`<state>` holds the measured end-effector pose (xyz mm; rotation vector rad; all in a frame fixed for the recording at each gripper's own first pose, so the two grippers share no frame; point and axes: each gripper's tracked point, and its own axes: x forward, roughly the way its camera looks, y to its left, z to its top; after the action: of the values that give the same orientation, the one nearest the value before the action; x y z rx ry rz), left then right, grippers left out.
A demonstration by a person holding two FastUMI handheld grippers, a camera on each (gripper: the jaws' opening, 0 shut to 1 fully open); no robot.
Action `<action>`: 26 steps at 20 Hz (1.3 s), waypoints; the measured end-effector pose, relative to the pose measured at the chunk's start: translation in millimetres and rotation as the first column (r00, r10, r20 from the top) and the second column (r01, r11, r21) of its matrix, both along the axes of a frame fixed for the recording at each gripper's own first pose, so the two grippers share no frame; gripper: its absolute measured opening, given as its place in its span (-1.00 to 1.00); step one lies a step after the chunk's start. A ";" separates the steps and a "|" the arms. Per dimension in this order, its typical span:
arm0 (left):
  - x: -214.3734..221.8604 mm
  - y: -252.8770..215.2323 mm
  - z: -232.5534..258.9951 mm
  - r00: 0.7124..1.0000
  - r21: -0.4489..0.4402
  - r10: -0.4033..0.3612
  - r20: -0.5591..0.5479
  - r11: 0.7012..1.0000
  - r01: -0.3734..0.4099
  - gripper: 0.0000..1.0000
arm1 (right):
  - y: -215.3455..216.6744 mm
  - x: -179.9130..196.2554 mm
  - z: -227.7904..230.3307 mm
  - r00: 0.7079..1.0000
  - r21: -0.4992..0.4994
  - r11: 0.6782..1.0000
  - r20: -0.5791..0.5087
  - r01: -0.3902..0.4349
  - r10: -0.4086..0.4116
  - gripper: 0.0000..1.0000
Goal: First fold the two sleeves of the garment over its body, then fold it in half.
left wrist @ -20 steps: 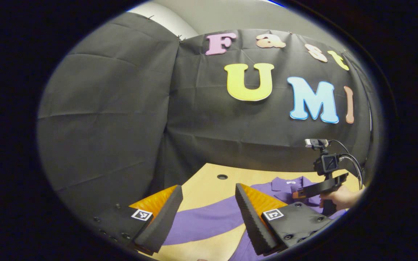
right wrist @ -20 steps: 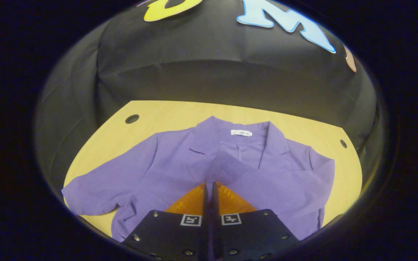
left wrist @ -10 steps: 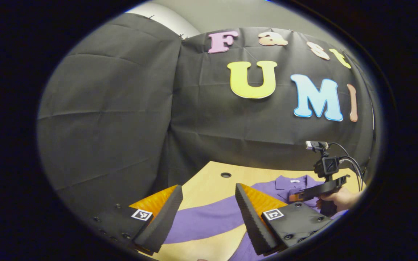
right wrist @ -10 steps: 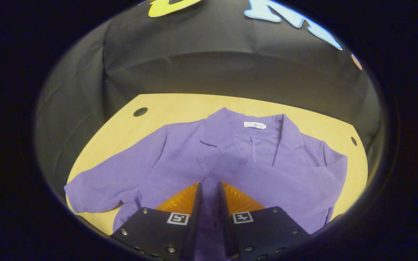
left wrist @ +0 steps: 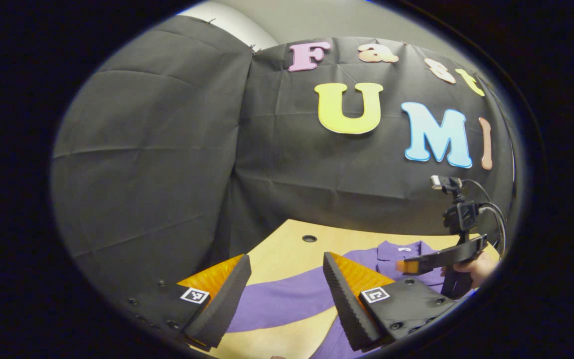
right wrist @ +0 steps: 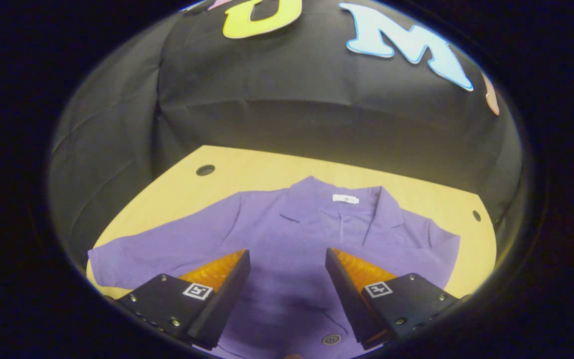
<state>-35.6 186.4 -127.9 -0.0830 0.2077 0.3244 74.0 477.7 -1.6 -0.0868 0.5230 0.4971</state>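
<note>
A purple collared shirt [right wrist: 292, 224] lies face up on the wooden table [right wrist: 267, 167], collar toward the booth wall. Its right sleeve [right wrist: 416, 249] is folded in over the body. Stretched out flat to the left lies the other sleeve [right wrist: 137, 252]. My right gripper [right wrist: 287, 254] hovers open over the shirt's chest, holding nothing. My left gripper [left wrist: 286, 259] is open too, low above the spread sleeve [left wrist: 287, 299], which runs between its fingers without touching them. In the left gripper view the right gripper [left wrist: 409, 267] hangs over the collar, held by a hand [left wrist: 474, 269].
The table has a round hole near each far corner [right wrist: 205, 170] [right wrist: 476, 215]. Black cloth walls close off the back and left sides. Bare wood borders the shirt at the far edge and to the left of the sleeve [left wrist: 287, 249].
My right gripper has opened and let go of the right sleeve, which now rests on the body, and it has risen a little. The left gripper has hardly moved.
</note>
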 end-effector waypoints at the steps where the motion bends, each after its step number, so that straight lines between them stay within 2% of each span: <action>1: -1.1 1.8 -4.0 1.000 -0.004 0.007 -0.007 1.000 -0.007 0.84 | -3.9 -3.6 11.3 1.000 0.008 1.000 0.025 0.006 -0.006 0.90; 5: -5.6 19.2 -30.9 0.997 0.011 0.049 -0.067 0.999 -0.048 0.83 | -28.3 -24.5 65.2 0.989 0.070 0.997 0.141 0.033 -0.042 0.87; 8: -14.4 46.9 -50.9 0.986 -0.008 0.124 -0.112 0.992 -0.125 0.83 | -51.4 -45.4 101.2 0.976 0.112 0.993 0.208 0.047 -0.070 0.89; 12: -40.6 98.0 -99.9 0.929 0.000 0.274 -0.248 0.959 -0.282 0.84 | -82.3 -79.2 127.6 0.969 0.165 0.985 0.230 0.049 -0.087 0.89; 13: -47.5 107.3 -109.8 0.913 -0.006 0.300 -0.275 0.949 -0.314 0.90 | -91.5 -86.5 130.4 0.968 0.165 0.985 0.233 0.053 -0.091 0.88; 15: -58.5 125.8 -126.8 0.885 -0.015 0.344 -0.312 0.930 -0.367 0.84 | -110.2 -95.6 132.9 0.964 0.147 0.986 0.242 0.073 -0.108 0.89; 20: -70.3 149.9 -164.2 0.840 -0.021 0.390 -0.377 0.903 -0.429 0.84 | -122.6 -108.7 129.4 0.961 0.128 0.986 0.243 0.104 -0.133 0.86; 21: -69.8 154.4 -171.7 0.833 -0.024 0.393 -0.390 0.900 -0.436 0.90 | -121.8 -111.5 128.3 0.962 0.132 0.985 0.237 0.108 -0.137 0.88; 26: -66.2 159.2 -192.0 0.830 -0.059 0.378 -0.410 0.897 -0.437 0.86 | -119.4 -123.2 122.9 0.968 0.123 0.987 0.218 0.102 -0.127 0.86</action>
<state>-101.7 345.6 -320.0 -0.2154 0.6173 0.7586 -49.2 358.4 121.2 -0.0059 0.2752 0.3957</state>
